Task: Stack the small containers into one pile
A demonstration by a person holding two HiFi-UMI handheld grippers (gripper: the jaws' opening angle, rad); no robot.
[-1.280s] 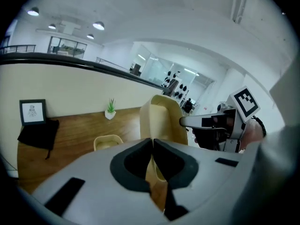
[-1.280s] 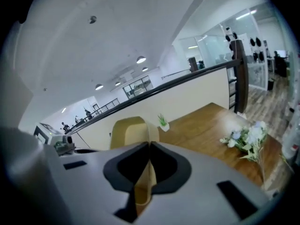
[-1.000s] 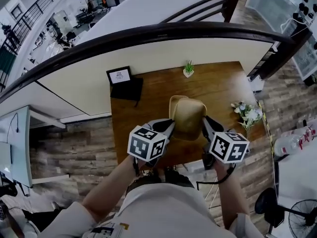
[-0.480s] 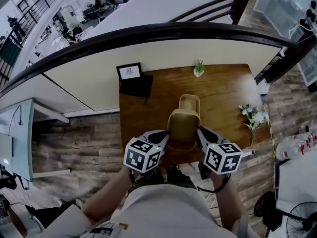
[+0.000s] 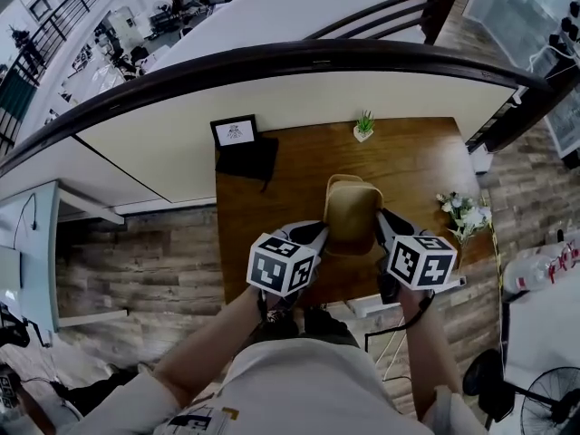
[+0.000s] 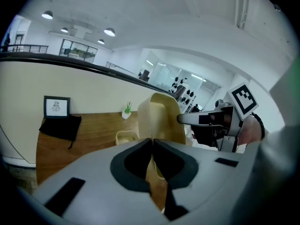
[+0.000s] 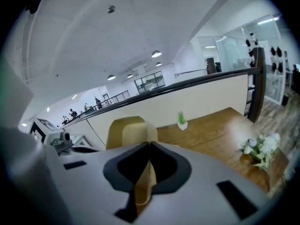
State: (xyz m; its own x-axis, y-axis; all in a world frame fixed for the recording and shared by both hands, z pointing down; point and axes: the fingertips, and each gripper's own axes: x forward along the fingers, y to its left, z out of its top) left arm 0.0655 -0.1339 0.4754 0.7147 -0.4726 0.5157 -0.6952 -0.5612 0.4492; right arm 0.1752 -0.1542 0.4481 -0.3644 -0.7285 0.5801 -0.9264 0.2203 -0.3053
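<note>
Firmly, left tool and right tool each pinch a thin wall of the tan, round-cornered container.

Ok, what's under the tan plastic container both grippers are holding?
A second, cream open-topped container sits on the wooden table below the held container. The head view shows only its far rim; the rest, and anything inside it, is covered.

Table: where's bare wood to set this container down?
Bare wood: the left strip in front of the black cloth, and the stretch between the plant and the flowers. Crowded: the middle, where the other container sits near the held container.
</note>
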